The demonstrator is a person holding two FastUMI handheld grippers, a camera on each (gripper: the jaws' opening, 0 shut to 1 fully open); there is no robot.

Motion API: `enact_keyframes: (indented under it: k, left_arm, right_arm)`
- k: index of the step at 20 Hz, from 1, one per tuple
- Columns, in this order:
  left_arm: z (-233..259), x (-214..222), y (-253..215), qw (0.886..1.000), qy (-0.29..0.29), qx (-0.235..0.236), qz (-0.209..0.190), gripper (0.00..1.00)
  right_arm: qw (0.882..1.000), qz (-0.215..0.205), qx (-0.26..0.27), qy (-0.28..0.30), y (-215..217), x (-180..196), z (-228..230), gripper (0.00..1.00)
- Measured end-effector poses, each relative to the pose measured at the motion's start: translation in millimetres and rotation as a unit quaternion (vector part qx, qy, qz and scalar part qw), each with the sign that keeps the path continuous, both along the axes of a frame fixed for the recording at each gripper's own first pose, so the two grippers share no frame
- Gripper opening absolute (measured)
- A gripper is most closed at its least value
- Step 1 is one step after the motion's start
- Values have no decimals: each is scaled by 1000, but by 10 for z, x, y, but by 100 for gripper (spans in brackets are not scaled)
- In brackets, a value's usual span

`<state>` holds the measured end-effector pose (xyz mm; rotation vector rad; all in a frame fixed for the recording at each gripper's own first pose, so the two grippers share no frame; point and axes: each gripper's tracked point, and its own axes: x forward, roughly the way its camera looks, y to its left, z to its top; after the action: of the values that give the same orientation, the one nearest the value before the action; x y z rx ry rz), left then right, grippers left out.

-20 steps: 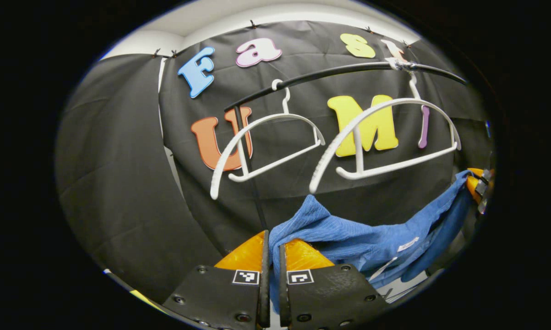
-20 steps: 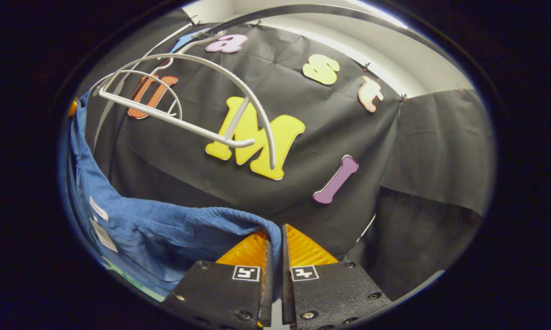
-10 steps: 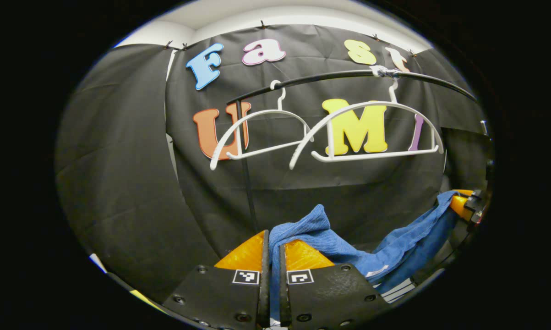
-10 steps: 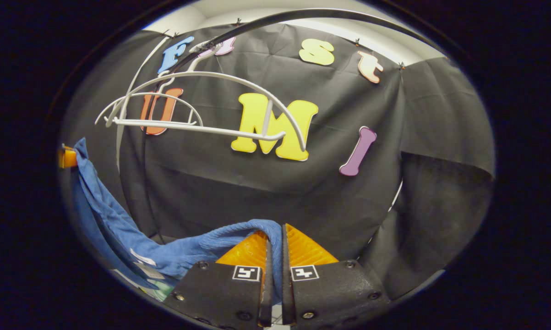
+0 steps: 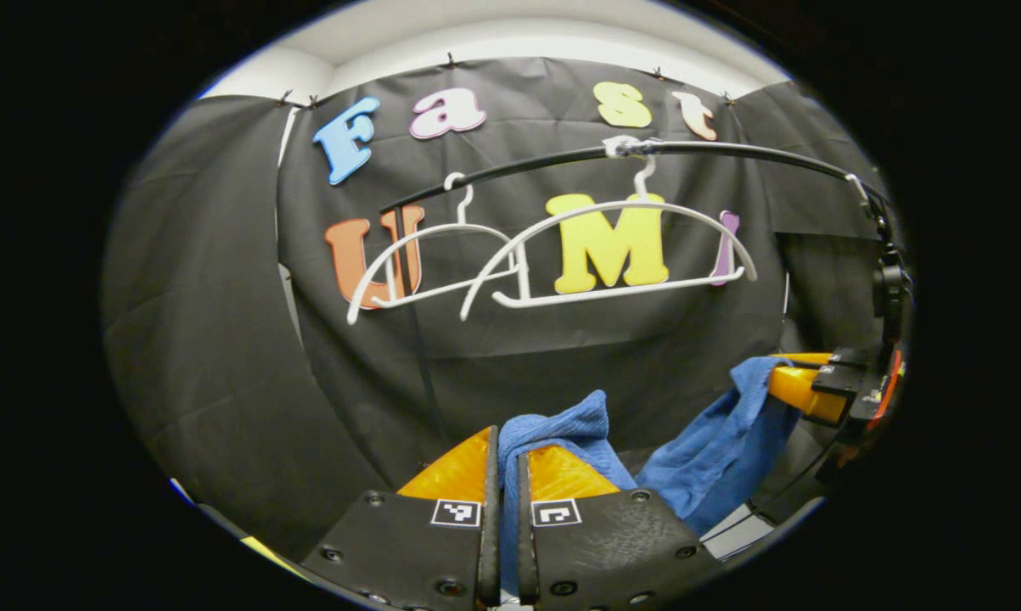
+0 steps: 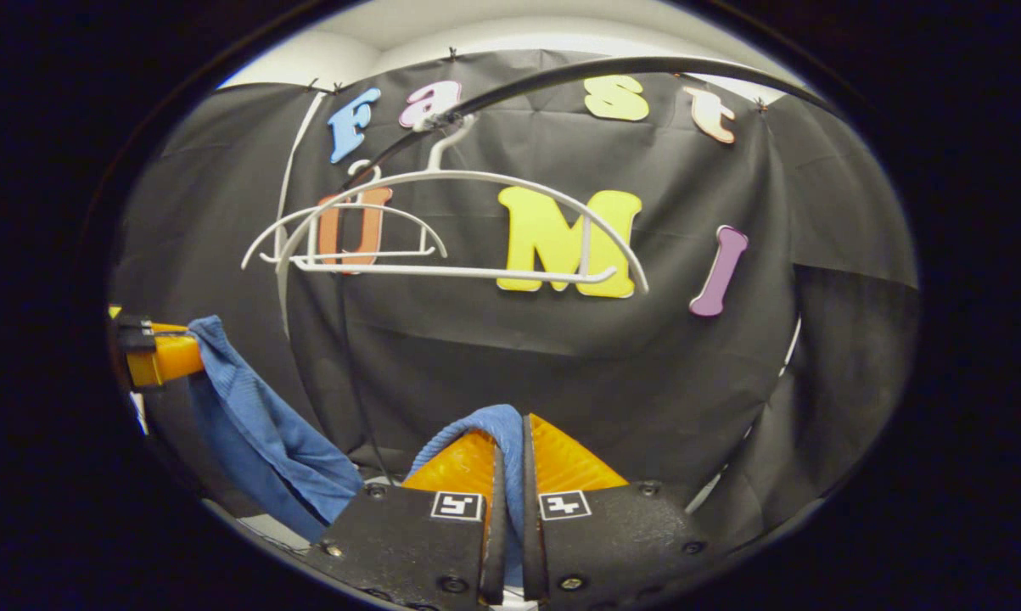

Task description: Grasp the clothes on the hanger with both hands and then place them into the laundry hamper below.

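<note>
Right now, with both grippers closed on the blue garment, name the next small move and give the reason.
Probably lower both hands together. The blue garment is off the white hangers, which hang bare on the rail above it. The left gripper and the right gripper each pinch a fold, with the cloth sagging between them. The hamper lies below by the task, so keep both shut while descending.

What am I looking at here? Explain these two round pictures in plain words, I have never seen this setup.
A person holds two hand-held grippers, each with a camera looking along its own fingers. In the left gripper view, the left gripper is shut on a blue garment; the right gripper shows at the side. In the right gripper view, the right gripper pinches the same cloth. Two bare white hangers hang on a black rail above. The garment sags between the grippers.
</note>
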<state>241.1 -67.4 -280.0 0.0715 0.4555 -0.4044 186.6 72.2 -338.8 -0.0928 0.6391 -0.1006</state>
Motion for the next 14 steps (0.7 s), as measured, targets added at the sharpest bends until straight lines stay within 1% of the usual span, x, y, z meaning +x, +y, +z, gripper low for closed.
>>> enact_keyframes:
  k: [1,3,5,6,7,9,10,11,13,14]
  left_arm:
    - [27,-26,-66,1000,0,-5,-7,12]
    - [88,-84,-191,1000,-1,-16,-21,12]
    - [130,-121,-296,999,-2,-25,-29,12]
    - [150,-132,-343,999,-2,-30,-32,7]
    - [155,-147,-402,999,-1,-36,-36,12]
    - [154,-152,-491,998,4,-43,-41,12]
    - [152,-152,-530,998,5,-46,-42,8]
    - [139,-159,-565,998,9,-51,-43,12]
    - [69,-182,-629,997,17,-61,-38,12]
    - [1,-202,-666,997,25,-63,-37,8]
  right_arm:
    - [1000,9,12,0,93,-14,10,11]
    - [999,28,36,3,265,0,23,11]
    - [998,42,46,3,383,24,40,11]
    - [998,43,42,6,390,37,35,11]
    - [998,46,47,9,436,33,14,11]
    - [997,51,61,12,515,54,-7,11]
    - [996,55,67,13,549,70,-14,11]
    - [995,59,73,14,585,67,-25,11]
    - [994,65,81,20,638,73,-100,11]
    - [994,67,84,26,639,77,-173,11]
